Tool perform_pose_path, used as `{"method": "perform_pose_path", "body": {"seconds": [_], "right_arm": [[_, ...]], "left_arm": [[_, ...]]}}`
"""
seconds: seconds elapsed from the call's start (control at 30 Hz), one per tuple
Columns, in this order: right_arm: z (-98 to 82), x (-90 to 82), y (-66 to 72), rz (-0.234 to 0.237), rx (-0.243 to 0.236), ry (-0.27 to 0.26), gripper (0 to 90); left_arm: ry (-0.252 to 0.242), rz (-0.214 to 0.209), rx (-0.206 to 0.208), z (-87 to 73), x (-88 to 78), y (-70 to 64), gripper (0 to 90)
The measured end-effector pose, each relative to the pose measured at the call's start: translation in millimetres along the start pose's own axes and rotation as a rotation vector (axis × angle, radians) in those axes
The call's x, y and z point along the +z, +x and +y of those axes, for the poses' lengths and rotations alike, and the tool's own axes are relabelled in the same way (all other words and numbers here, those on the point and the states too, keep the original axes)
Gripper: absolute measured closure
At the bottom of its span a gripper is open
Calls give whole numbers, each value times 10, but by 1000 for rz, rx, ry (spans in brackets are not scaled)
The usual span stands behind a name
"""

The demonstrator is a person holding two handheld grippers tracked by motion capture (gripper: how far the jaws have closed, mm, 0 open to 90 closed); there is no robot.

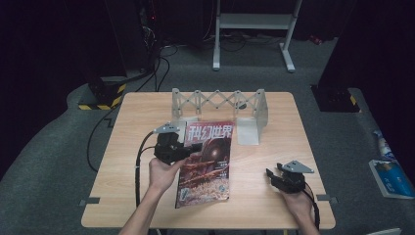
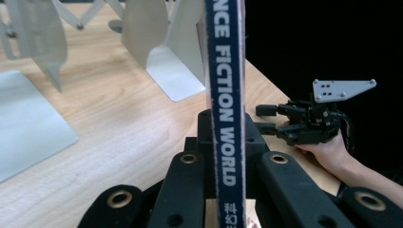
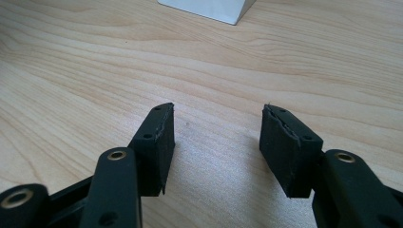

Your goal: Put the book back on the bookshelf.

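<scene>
magazine (image 1: 205, 164) thin, floppy, light, glossy: left gripper (image 1: 188, 147) pinching spine edge, best hold there. right gripper (image 3: 216, 142) spread, empty, well apart.

A brightly lit table (image 1: 274, 196) set in a dark room, seen in soft, slightly grainy pictures.

Light falls from above onto the pale wood, while the floor and room around it sink to near black. In the high view, detail is coarse and mildly blurred. In the left gripper view, the magazine (image 2: 227, 95) spine is sharp, the metal rack (image 2: 176, 61) behind is bright and soft, and the background is black. In the right gripper view, the jaws cast faint shadows on the wood grain.
</scene>
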State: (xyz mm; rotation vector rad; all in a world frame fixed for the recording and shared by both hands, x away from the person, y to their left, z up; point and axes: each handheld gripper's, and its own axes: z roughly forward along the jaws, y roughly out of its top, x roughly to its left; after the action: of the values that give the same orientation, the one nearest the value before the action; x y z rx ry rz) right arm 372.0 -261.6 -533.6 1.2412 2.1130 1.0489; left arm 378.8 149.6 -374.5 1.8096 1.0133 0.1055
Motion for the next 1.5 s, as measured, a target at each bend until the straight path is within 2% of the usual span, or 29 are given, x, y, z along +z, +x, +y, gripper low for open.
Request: {"method": "perform_pose_path", "body": {"seconds": [0.63,1.0,1.5], "right_arm": [[-4,-5,2,2,-3,-1,458],[-4,-6,3,3,-1,-1,458],[-4,-7,4,4,1,0,458]], "left_arm": [[-61,128,35,246,-246,119,842],[-64,202,70,398,-351,165,842],[-104,290,71,528,-522,279,842]]}}
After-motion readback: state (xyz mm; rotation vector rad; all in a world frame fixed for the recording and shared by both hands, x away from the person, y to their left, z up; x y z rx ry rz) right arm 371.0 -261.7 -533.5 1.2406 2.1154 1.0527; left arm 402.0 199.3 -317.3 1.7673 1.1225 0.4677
